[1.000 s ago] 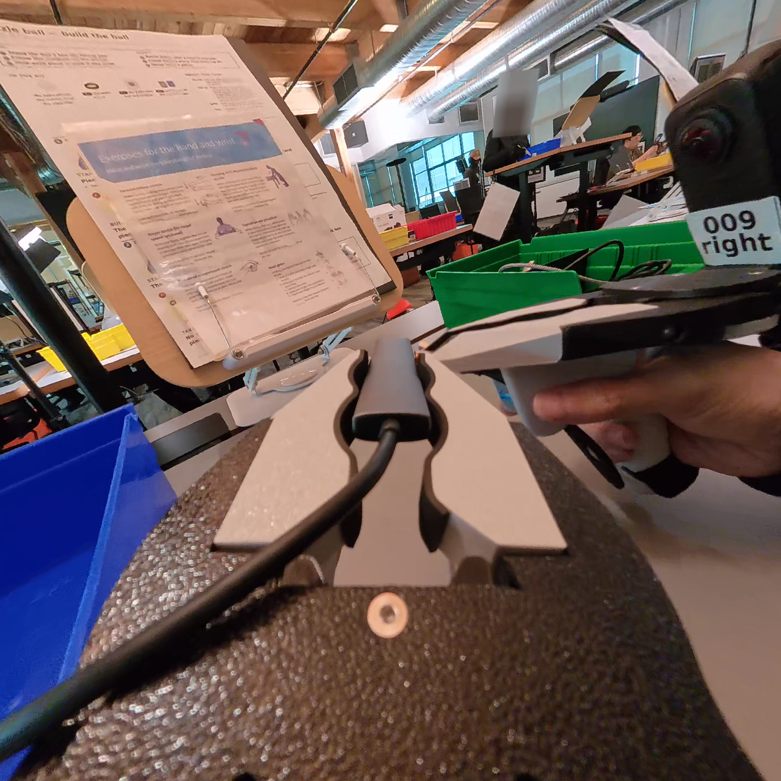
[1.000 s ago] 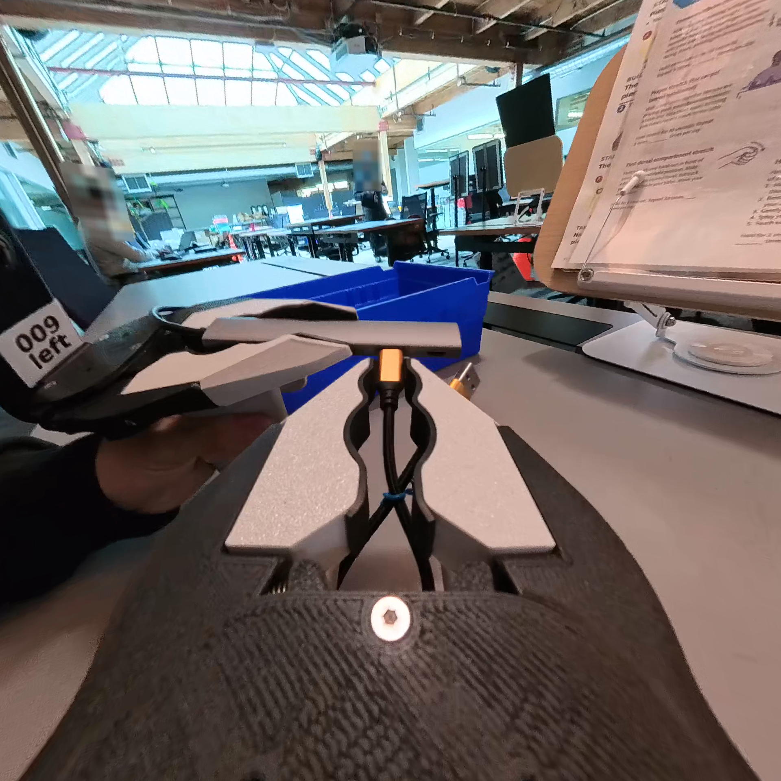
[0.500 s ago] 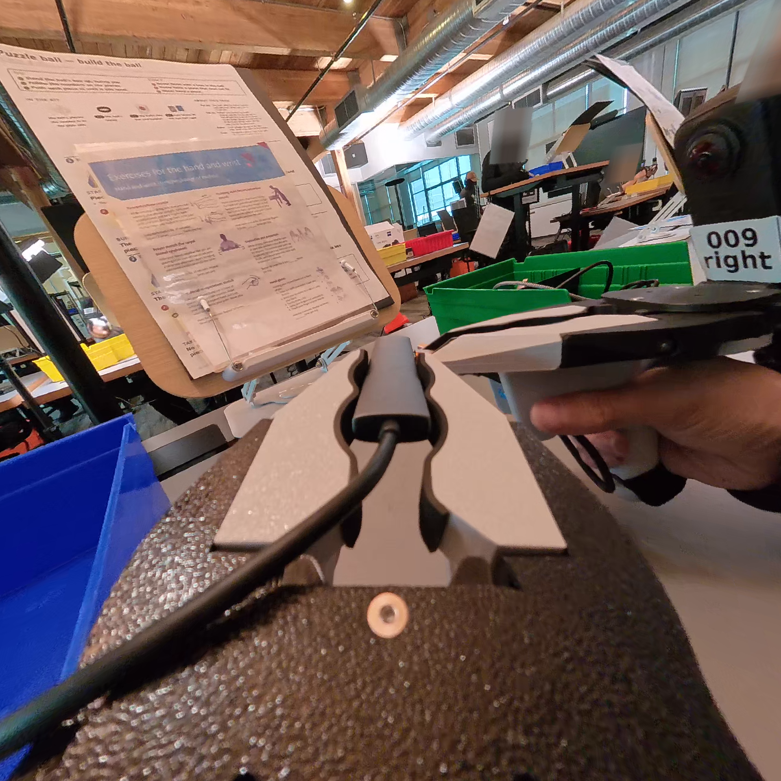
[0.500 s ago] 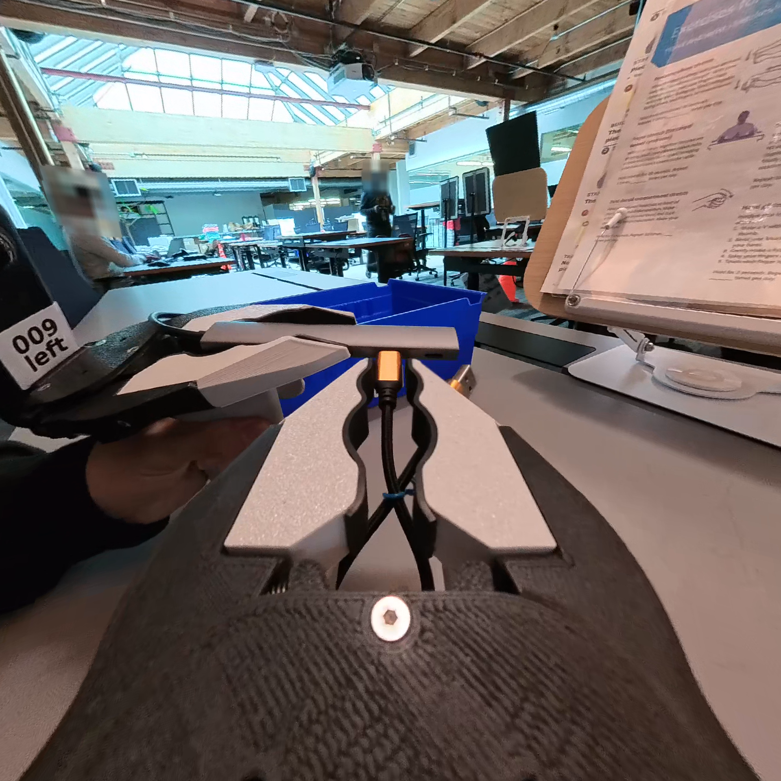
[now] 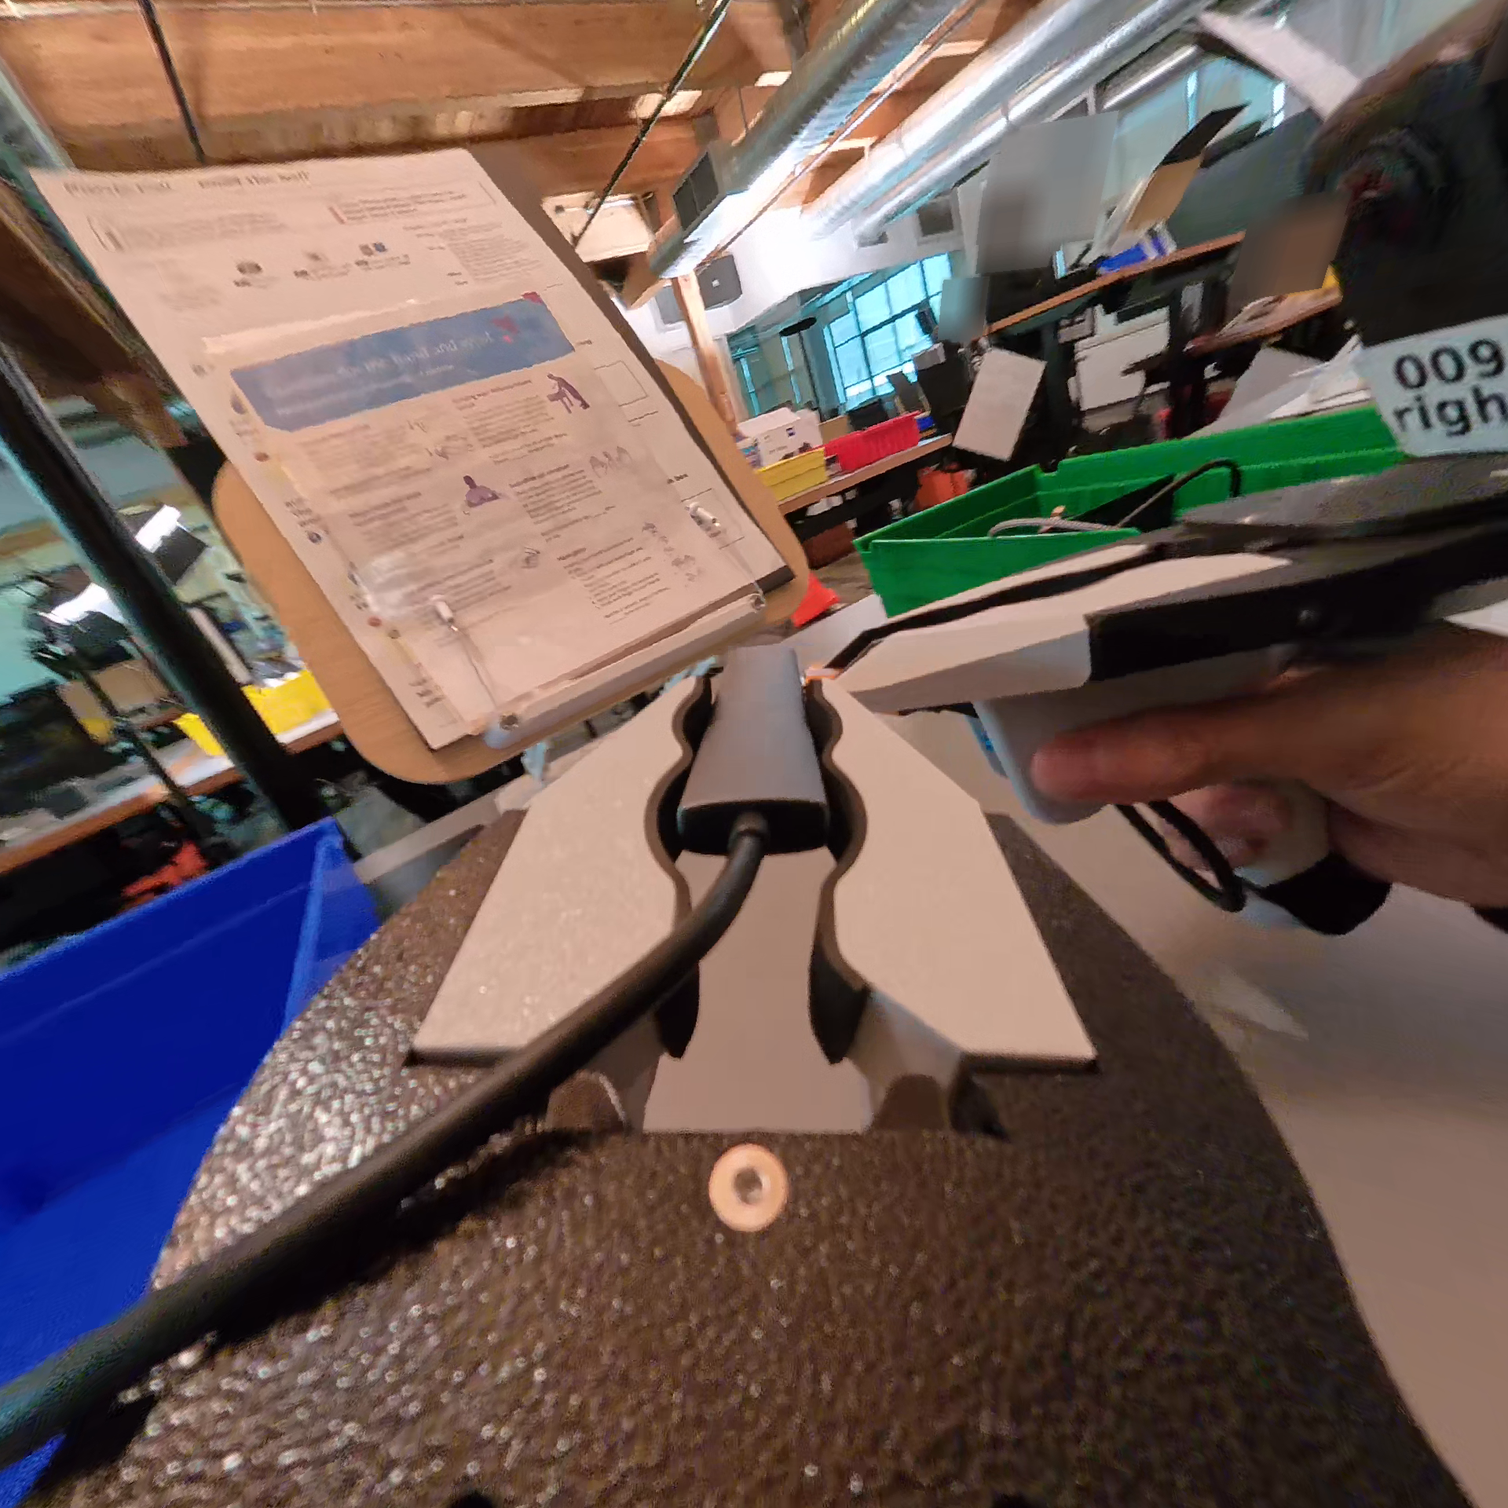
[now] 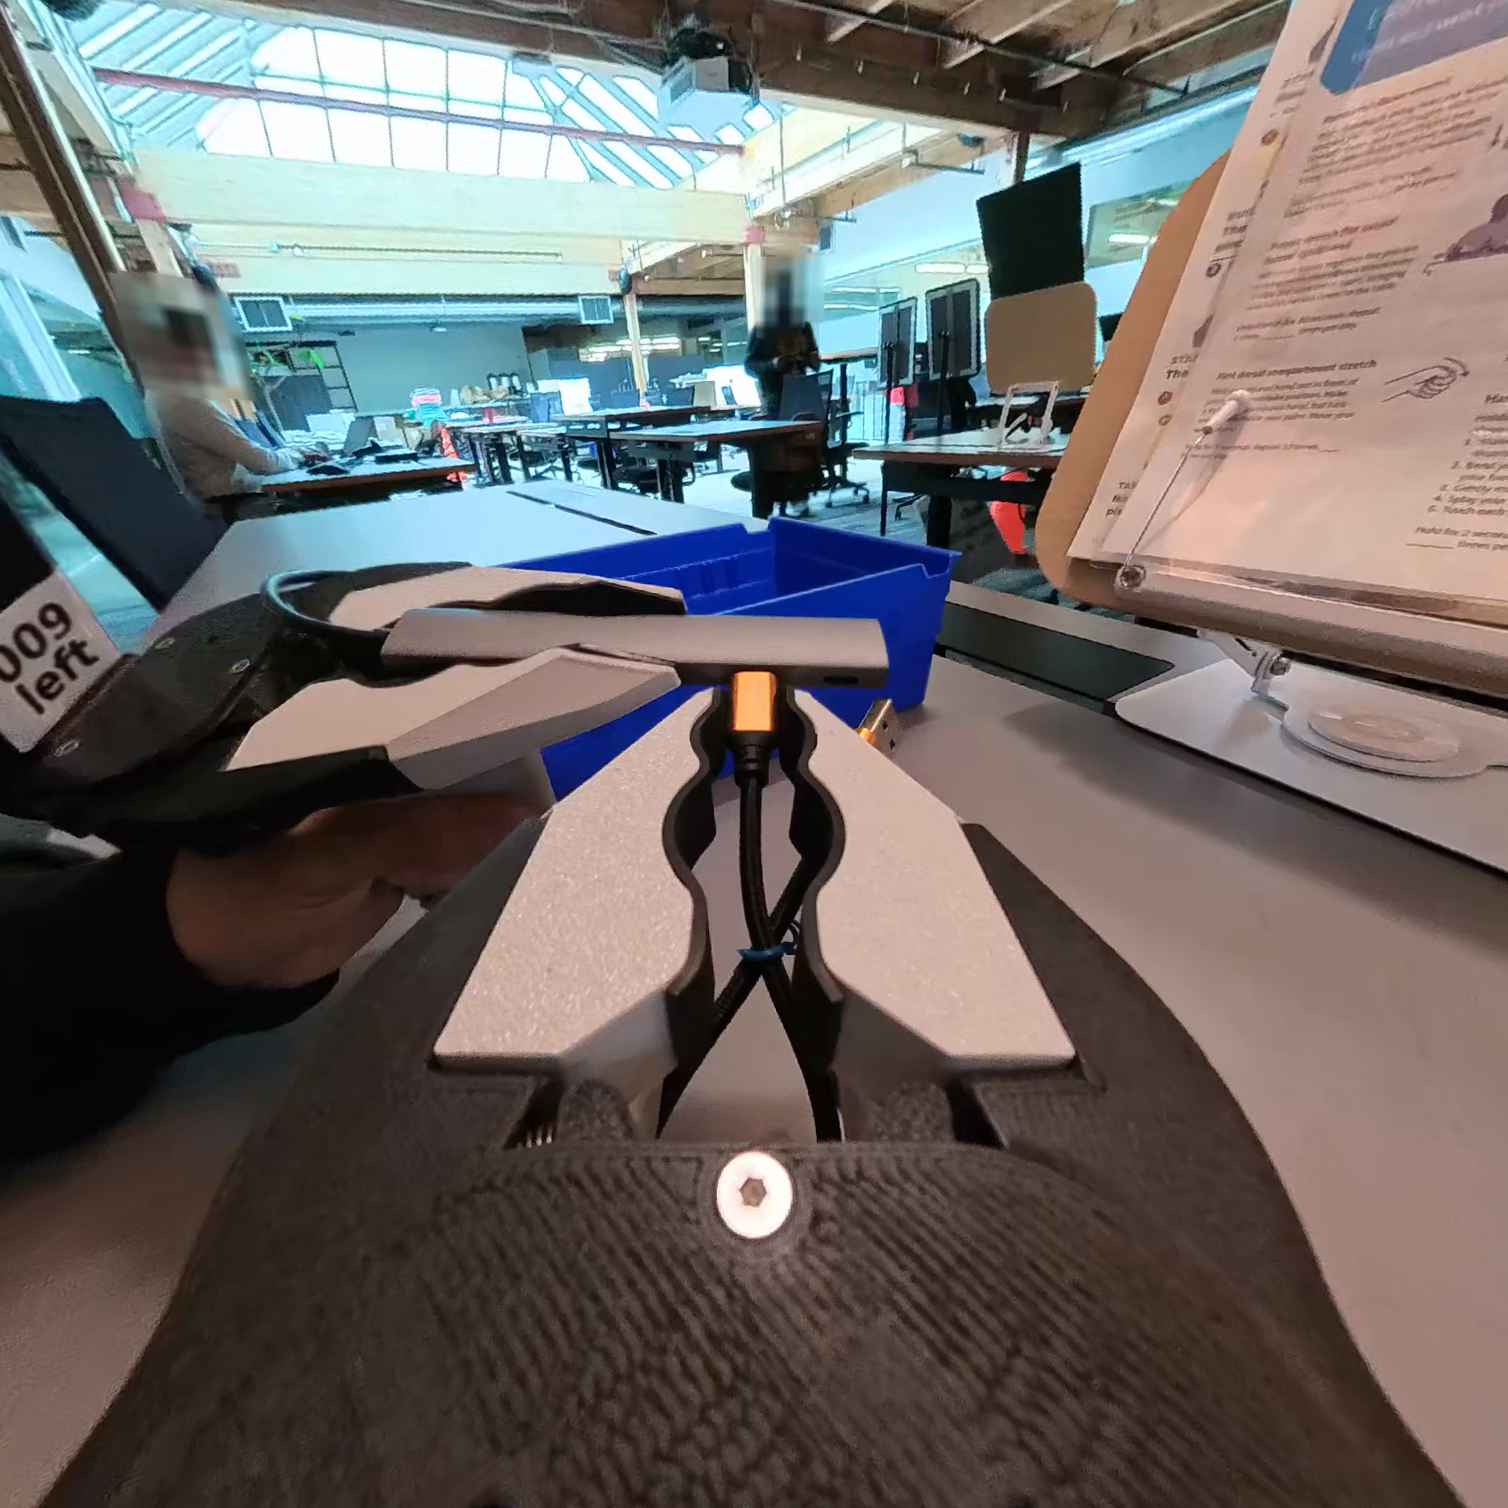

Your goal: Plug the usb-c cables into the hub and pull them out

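Right wrist view, nearest: the right gripper (image 6: 755, 718) had its fingers (image 6: 604, 881) closed almost fully on the orange plug (image 6: 752, 700) of a black braided cable (image 6: 755, 857), which ran back between them, crossed a second strand and was tied there with a blue band. The plug stood straight ahead of the fingertips with its tip at the near long edge of the hub (image 6: 636, 638), apparently seated in a port, though how deep could not be told.

The hub, a slim grey bar, lay crosswise to the plug, so the two formed a T, held above the worktop (image 6: 1224, 938). Judged from this, any pull must run straight back along the plug's axis, square to the hub's length.

Left wrist view: the left gripper (image 5: 755, 734) had its fingers (image 5: 571, 881) shut on the hub's (image 5: 755, 755) cord end, the hub's long axis pointing forward and its black cord (image 5: 490, 1085) trailing back to the left. The right gripper (image 5: 979, 653) met the hub from the right, at its far end.

Farther off: a blue bin (image 6: 816, 571), a green bin (image 5: 1061, 530) and a document stand (image 5: 408, 457).
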### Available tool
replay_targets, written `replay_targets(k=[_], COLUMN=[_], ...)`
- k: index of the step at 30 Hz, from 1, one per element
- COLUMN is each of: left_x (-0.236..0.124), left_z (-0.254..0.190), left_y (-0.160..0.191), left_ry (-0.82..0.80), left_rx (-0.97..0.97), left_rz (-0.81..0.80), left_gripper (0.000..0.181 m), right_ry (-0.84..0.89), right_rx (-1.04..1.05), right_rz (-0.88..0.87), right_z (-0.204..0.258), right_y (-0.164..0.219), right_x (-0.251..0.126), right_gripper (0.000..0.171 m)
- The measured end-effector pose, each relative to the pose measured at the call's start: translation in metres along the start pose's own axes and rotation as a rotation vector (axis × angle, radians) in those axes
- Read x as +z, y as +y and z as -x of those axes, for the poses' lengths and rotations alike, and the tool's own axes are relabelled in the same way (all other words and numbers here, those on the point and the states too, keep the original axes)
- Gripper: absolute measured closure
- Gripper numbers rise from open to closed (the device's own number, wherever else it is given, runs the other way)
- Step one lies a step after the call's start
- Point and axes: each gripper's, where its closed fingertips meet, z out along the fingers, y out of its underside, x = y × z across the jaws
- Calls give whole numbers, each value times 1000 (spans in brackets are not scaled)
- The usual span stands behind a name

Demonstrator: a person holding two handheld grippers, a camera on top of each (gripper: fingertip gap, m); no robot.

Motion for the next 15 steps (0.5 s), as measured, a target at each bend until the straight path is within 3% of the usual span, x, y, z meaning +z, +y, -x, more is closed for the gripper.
replay_targets(k=[15], left_x=[-3], left_z=[-9], left_y=[-27], left_ry=[-55], left_rx=[120], left_rz=[-36], left_gripper=[159], right_ry=[-64], right_rx=[-16], right_rz=[32], right_z=[8], right_y=[-18], right_x=[-14], right_gripper=[160])
